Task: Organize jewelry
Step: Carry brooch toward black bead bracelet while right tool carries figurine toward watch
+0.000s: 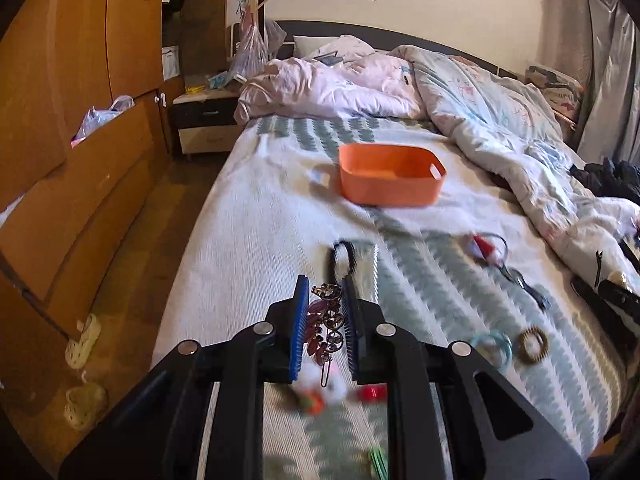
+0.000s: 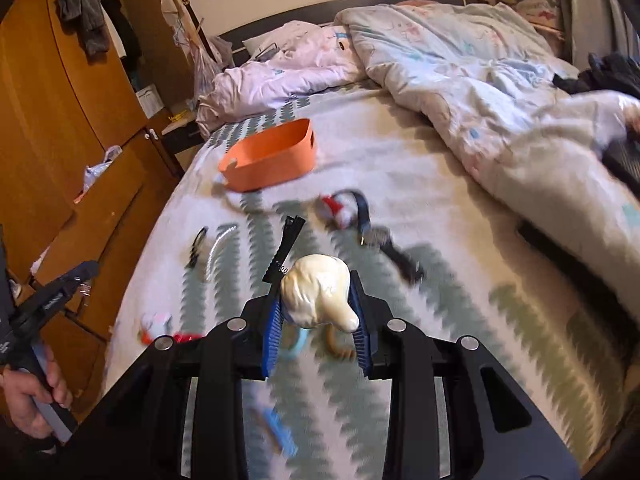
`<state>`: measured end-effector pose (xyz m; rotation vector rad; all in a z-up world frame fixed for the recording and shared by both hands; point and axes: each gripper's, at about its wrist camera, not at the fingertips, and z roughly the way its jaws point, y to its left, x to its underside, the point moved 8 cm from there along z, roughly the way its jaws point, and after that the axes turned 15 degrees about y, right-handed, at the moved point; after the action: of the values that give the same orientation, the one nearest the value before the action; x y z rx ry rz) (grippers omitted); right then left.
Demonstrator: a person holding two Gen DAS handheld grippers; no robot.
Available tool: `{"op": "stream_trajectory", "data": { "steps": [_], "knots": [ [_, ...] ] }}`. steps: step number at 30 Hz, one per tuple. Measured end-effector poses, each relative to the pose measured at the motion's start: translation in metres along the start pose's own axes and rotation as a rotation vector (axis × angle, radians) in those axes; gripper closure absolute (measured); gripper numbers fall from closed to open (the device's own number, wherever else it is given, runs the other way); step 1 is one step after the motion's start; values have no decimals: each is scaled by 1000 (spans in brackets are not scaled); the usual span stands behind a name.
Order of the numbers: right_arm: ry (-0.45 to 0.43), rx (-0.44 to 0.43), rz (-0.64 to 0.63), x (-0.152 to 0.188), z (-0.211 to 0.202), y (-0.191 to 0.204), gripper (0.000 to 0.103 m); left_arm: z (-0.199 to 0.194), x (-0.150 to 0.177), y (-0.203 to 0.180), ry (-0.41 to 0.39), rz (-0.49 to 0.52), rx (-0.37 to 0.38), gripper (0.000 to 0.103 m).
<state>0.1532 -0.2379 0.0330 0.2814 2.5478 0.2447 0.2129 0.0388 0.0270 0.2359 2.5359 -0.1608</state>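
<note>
Both wrist cameras look forward along their claws, low and near over the bed (image 1: 248,216). They face the headboard. Both views share the orange bin (image 1: 390,179) (image 2: 269,160).

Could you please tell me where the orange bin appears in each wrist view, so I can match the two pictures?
Left wrist: the orange bin sits centre frame, slightly above the middle, on the bedspread beyond the jaws.
Right wrist: the bin is upper left of centre, tilted, near the bed's left edge.
Shared landmark: the red-and-white hair tie, nearer the camera than the bin.
</note>
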Motion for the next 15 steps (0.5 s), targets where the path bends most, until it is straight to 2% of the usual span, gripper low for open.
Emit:
{"op": "stream_trajectory", "data": {
  "steps": [3,7,15],
  "knots": [
    [39,-14,12,-29,22,-6,72,16,-18,2,23,-2,17,86],
    [53,25,4,-55,50,-12,72,44,-39,2,46,3,29,86],
    [140,31,-3,-67,124,-19,72,103,-50,7,106,-10,43,86]
  ]
}}
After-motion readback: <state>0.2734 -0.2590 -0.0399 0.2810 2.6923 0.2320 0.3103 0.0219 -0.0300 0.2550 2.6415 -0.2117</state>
